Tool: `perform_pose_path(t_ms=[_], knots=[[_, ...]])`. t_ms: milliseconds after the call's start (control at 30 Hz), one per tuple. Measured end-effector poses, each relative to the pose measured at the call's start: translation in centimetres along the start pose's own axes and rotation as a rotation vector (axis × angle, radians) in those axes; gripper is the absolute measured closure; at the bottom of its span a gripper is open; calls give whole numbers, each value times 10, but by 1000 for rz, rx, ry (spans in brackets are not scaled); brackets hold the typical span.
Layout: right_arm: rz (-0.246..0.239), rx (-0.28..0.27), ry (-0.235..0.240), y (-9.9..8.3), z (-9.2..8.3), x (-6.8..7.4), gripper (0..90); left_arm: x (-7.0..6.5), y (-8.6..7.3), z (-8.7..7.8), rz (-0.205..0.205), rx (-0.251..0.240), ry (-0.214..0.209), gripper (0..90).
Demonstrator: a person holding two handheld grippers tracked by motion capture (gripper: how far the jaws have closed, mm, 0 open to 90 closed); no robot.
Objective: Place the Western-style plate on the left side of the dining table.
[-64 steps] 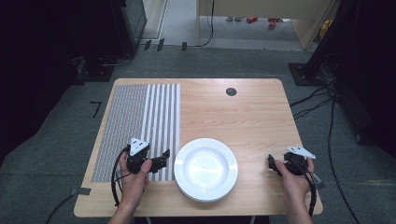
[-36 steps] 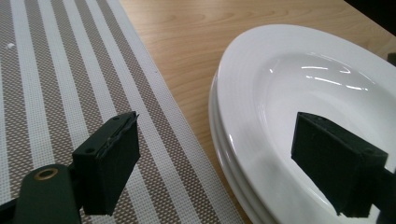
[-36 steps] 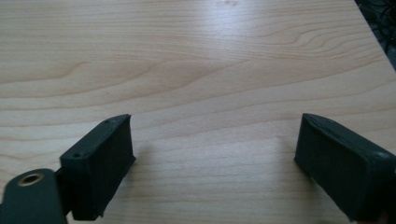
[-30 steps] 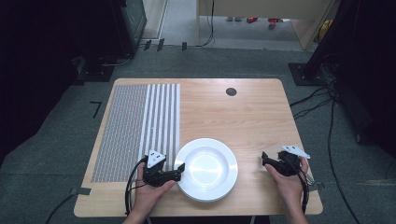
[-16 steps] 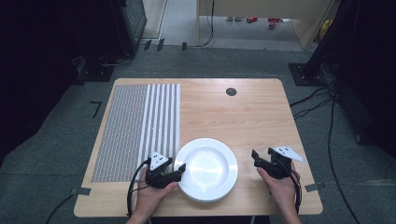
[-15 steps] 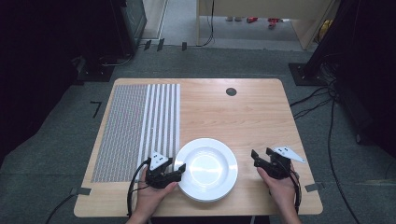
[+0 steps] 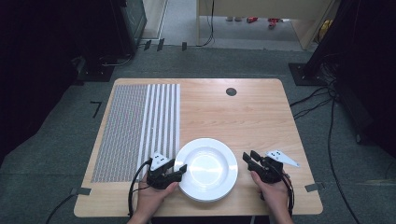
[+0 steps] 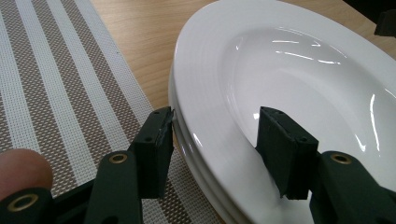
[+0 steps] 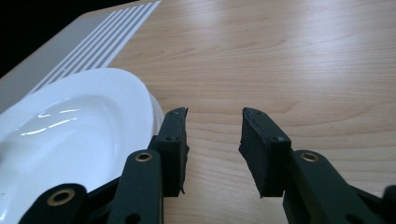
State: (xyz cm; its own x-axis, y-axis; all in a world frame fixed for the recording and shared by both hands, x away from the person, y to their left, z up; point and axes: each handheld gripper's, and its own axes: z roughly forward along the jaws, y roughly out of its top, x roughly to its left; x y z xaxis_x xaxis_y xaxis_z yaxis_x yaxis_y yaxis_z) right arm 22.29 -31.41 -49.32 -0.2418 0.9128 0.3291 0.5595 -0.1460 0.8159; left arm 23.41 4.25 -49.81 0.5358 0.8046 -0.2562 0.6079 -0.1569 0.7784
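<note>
A white plate [image 7: 206, 169] lies near the table's front edge, and a second rim shows under it in the left gripper view. My left gripper [image 7: 180, 171] is at its left edge. Its jaws have just been closing and straddle the plate's [image 8: 289, 70] rim: one pad is outside against the edge, the other over the inner slope. I see no firm pinch by the left gripper [image 8: 217, 116]. My right gripper [image 7: 250, 155] sits just right of the plate [image 9: 70, 121]. The right gripper [image 9: 212, 114] has also been closing, with only bare wood between its pads.
A grey and white striped placemat [image 7: 140, 126] covers the table's left part and reaches under the left gripper. A black round grommet [image 7: 231, 91] sits at the far middle of the wooden table [image 7: 261, 116]. Cables run over the floor on the right.
The right gripper has slid left to the plate's right edge. Both pairs of jaws have narrowed. The left hand, at the plate's left rim for the last second, has stayed put.
</note>
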Motion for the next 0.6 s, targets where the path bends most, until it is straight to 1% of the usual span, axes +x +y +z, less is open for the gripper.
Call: perform_pose_path(t_ms=[67,100,133,167,200,233,267,300,333,367,400,433,467,500,533,600], knots=[[33,-14,23,-1,0,2,635,-1,0,0,4,-2,5,470],[55,-7,40,-1,-1,3,640,-1,0,0,6,-3,6,471],[55,-7,40,-1,-1,3,640,-1,0,0,6,-3,6,472],[77,10,56,0,-2,4,625,-1,0,0,7,-5,9,472],[77,10,56,0,-2,4,625,-1,0,0,7,-5,9,472],[92,15,84,-1,-2,5,619,-1,0,0,7,-6,10,473],[92,15,84,-1,-2,5,619,-1,0,0,7,-6,10,476],[91,19,104,-1,-1,7,621,-1,0,0,7,-8,11,480],[93,28,115,-1,-1,8,623,-1,0,-1,8,-8,11,481],[93,28,115,-1,-1,8,623,-1,0,-1,8,-9,12,481],[99,45,140,-2,0,9,636,-1,0,-1,6,-11,11,487],[104,58,153,-2,1,10,644,-1,0,-1,5,-12,11,489],[104,58,153,-2,1,10,644,-1,0,-1,5,-12,11,491],[123,75,179,-3,1,11,658,-1,0,-2,5,-13,11,493],[130,79,190,-3,2,12,662,-1,0,-2,5,-15,12,494],[138,85,194,-3,2,13,670,-1,0,-2,6,-16,13,496]])
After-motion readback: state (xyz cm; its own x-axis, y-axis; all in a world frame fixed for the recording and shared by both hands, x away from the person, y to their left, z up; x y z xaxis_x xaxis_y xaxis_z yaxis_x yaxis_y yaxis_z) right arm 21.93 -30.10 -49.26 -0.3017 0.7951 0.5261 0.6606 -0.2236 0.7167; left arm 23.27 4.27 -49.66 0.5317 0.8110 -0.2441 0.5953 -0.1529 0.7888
